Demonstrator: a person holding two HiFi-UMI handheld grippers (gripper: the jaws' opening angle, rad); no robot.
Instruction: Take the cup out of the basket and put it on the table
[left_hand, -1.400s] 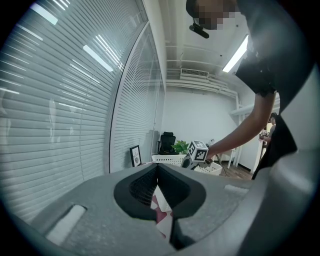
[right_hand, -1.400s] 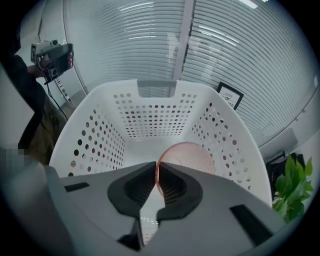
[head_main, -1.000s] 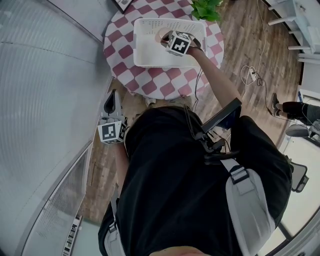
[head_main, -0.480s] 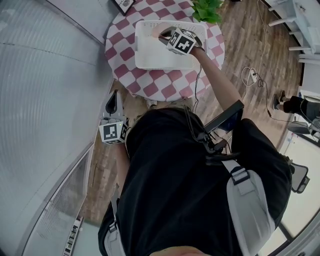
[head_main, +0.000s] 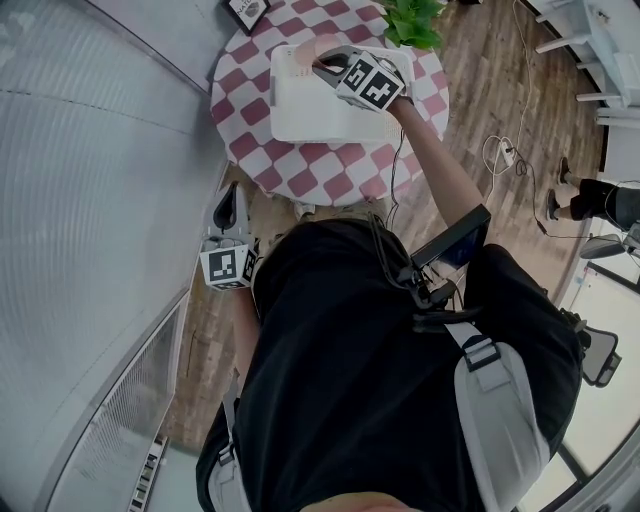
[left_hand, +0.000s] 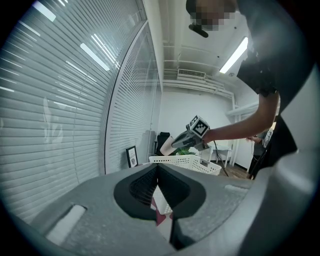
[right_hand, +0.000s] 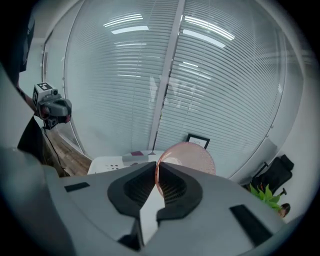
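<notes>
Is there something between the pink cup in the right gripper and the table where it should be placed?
Only the white basket: the cup, gripped by its rim in the right gripper, hangs above it. The checkered table shows bare cloth beside the basket, on the side nearer the person.

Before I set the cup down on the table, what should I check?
1. Right gripper shut on cup rim: ok.
2. Cup above the basket rim: ok, seen from the left gripper view.
3. Bare table in front of the basket: ok.
4. Left gripper shut, empty, off to the side: ok.
5. Cup empty: cannot tell.
</notes>
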